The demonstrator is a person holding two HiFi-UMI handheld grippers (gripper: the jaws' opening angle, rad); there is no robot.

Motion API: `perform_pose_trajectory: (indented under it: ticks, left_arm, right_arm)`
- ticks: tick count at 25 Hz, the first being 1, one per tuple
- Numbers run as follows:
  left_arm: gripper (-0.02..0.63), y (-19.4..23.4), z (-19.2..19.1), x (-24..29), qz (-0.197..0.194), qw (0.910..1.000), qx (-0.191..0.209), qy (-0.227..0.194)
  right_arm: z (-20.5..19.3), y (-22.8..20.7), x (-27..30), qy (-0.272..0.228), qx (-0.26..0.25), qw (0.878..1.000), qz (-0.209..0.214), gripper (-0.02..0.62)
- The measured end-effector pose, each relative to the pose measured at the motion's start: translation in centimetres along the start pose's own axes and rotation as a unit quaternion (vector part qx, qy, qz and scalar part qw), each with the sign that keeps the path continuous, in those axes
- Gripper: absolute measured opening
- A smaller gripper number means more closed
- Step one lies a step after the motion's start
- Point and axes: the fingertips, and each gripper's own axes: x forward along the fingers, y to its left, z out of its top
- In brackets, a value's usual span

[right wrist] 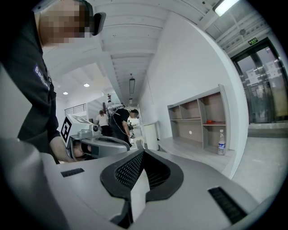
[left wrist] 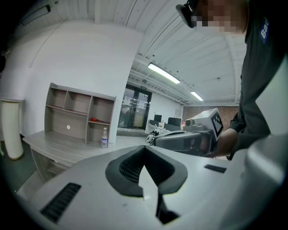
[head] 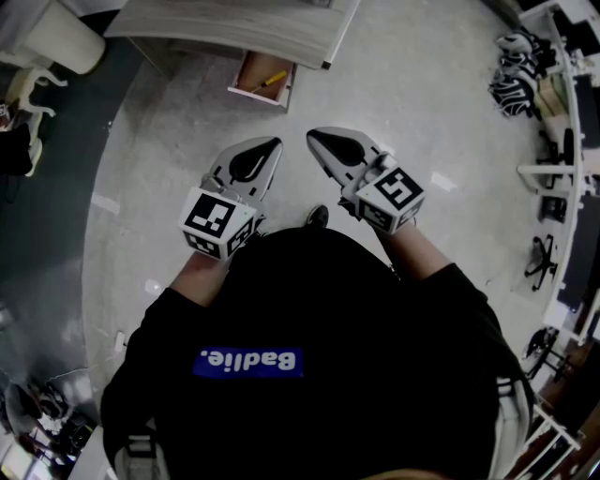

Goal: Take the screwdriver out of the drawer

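Both grippers are empty and level in front of me. The left gripper [head: 270, 147] has its jaws pressed together, and so does the right gripper [head: 322, 142]. In each gripper view the dark pads meet at the tip with nothing between them.

The screwdriver [head: 271, 80] lies well ahead of them, inside the open drawer [head: 246, 89] that sticks out from under the bench [head: 225, 23]. From my head view it sits almost straight beyond the left gripper's tip and a little left of the right one's. It is well apart from both, with bare floor [head: 403, 84] between.

Each gripper is a smooth, pale grey shell tapering to a point, with a black, finely ribbed, teardrop-shaped pad set into it. A marker cube [head: 214, 220] sits at the rear of the left one. The bench is a light wood-grain board, and the inside of the drawer is a warmer brown. The floor is pale, speckled and slightly glossy.

The screwdriver looks small from here. It has a yellow handle and lies aslant on the drawer bottom, but I cannot make out its shaft clearly.
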Motion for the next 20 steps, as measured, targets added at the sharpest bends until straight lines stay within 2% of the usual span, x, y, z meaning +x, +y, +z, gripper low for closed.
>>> perform_pose_trajectory:
  ticks: [12,20]
  left_arm:
    - [0.002,-1.7,0.6,3.7,0.009,0.9999,0.004,0.009]
    - [0.002,-2.4,1.0,6.6,0.034,0.9994,0.001,0.004]
  right_arm:
    - [0.4,-3.7,-3.1,-0.006,0.014,1.0,0.003,0.031]
    - [0.0,-6.8,-5.7,-0.005,0.02,1.0,0.016,0.031]
